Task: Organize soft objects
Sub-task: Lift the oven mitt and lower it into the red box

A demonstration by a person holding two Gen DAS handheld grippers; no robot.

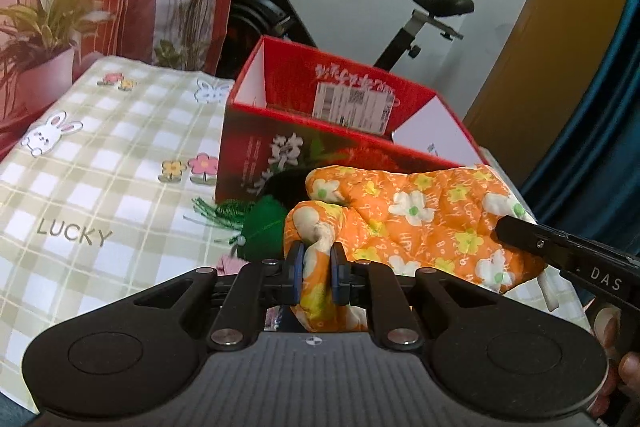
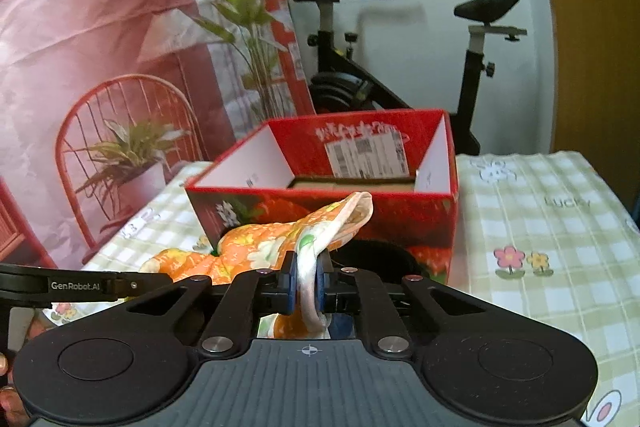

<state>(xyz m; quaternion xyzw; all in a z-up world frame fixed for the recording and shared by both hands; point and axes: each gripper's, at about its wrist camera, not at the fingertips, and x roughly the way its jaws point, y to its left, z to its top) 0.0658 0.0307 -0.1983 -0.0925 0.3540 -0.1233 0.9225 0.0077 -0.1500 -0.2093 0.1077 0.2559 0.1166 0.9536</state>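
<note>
The right gripper's (image 2: 307, 285) fingers pinch the orange floral cloth's (image 2: 276, 247) pale edge before the red box (image 2: 320, 211).

- A home room — an exercise bike (image 2: 400, 67) stands by the white wall at twelve o'clock.
- A bunny-and-flower checked tablecloth (image 1: 100, 167) covers the table — a printed patio backdrop (image 2: 100, 47) hangs at ten o'clock.
</note>
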